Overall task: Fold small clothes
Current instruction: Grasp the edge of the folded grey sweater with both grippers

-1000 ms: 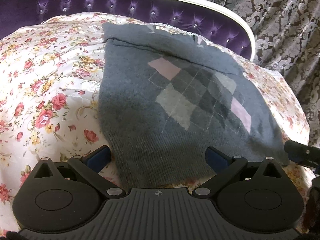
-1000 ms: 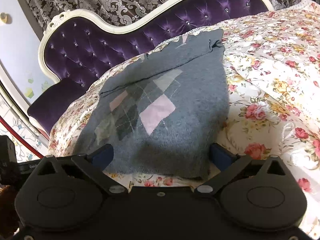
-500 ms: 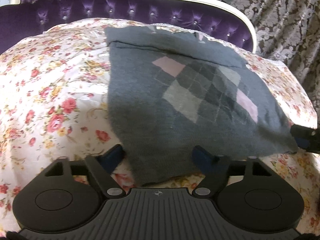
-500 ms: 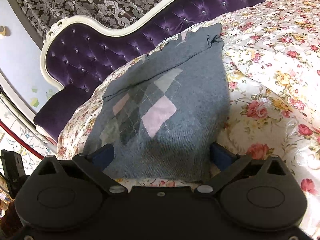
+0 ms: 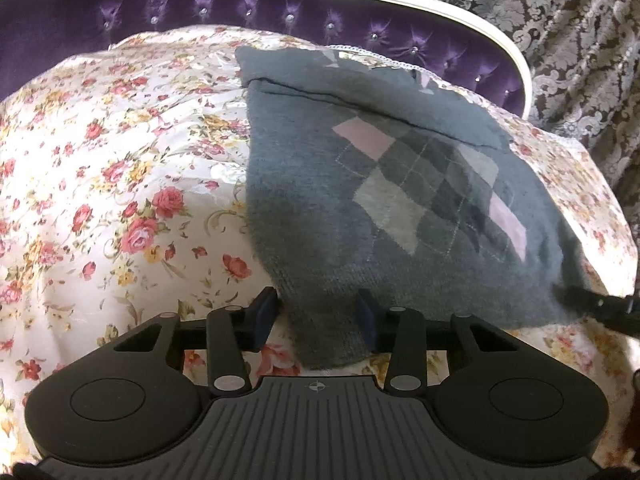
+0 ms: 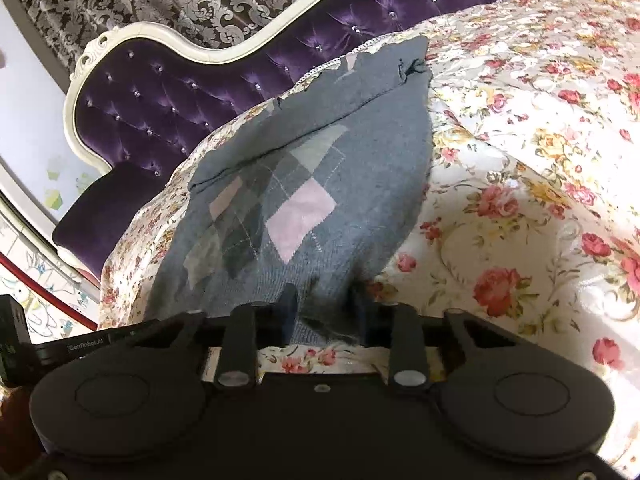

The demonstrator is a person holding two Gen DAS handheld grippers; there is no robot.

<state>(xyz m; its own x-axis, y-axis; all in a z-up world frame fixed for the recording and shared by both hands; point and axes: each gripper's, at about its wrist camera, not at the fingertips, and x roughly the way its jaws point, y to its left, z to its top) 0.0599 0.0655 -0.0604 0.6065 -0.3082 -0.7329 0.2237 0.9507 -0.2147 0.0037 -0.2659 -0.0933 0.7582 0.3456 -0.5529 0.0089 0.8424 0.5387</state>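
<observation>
While the left wrist view looked down over the bed (image 5: pixel 120 184), a grey knitted sweater (image 5: pixel 320 200) lay flat on the floral bedspread, its far folded edge near the head of the bed and its ribbed hem at the near edge. The knit looked soft and fuzzy, with an argyle panel of pink, pale grey and dark grey diamonds crossed by thin stitched lines. The bedspread was smooth cream cloth printed with red and yellow roses. Behind it rose a purple tufted headboard (image 5: pixel 200 4) with a curved cream frame, and a grey damask curtain (image 5: pixel 580 40) hung beyond. The left hand-held gripper (image 5: pixel 318 316) had its blue pads on either side of the near left corner of the hem; the jaws were closing, partly open, and the cloth between them did not look pressed. At the right edge the tip of the other tool touched the hem's far corner.

From the right wrist view, the sweater (image 6: pixel 320 168) stretched away toward the headboard (image 6: pixel 200 92), the pink diamond nearest. The right hand-held gripper (image 6: pixel 322 308) was closing with narrow jaws on the near right corner of the hem, and the knit bunched and puckered between its pads.
</observation>
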